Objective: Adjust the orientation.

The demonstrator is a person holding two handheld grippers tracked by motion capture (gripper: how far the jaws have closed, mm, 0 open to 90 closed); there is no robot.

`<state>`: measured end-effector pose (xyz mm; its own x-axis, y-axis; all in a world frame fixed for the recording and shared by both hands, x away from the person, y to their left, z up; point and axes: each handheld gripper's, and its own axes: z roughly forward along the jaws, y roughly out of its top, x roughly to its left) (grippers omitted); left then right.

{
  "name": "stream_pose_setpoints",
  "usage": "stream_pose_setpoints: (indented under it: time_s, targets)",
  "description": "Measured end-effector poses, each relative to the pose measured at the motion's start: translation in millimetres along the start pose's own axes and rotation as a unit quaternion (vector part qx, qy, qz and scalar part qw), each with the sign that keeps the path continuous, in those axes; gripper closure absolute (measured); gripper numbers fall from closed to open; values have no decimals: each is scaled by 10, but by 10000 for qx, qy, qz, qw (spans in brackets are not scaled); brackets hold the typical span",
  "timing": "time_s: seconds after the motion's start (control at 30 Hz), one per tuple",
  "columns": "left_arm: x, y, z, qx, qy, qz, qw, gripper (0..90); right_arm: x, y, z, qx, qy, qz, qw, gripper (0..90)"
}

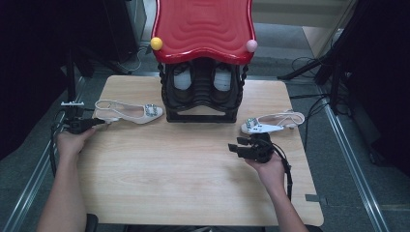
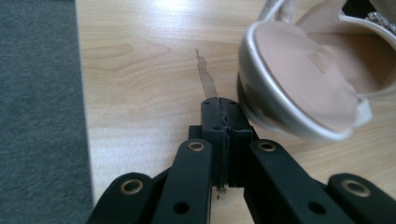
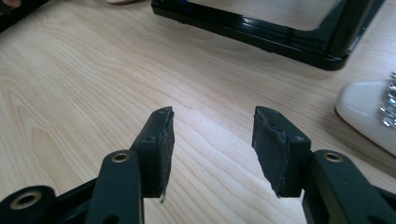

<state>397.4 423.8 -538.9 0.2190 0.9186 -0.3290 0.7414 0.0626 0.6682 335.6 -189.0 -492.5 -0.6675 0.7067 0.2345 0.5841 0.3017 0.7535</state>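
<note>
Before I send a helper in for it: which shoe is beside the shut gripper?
Start at the red-roofed black rack at the table's far edge. The pale slingback shoe lies left of it, heel by the left gripper. Its twin lies on the right.

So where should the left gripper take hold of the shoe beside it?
Probably at the heel end of the left shoe, coming in from the table's left edge. It lies flat with its heel toward the left gripper, and the thin rim and strap there fit between the jaws, which are shut now.
</note>
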Motion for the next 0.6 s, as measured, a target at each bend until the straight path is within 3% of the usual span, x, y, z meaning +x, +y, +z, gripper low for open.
stream_pose_setpoints:
  time_s: [0.13,0.33,0.6]
  targets:
    - [-1,29,60,50,30,13,10000,899,-26,-56,-76,-28,-87,85,9999,498]
    - [21,8,39,43,-119,20,9999,899,-61,-87,-151,-89,-163,155,9997,498]
    - [-73,-79,-8,129,-194,164,9996,899,-62,-30,-93,-104,-94,76,9999,498]
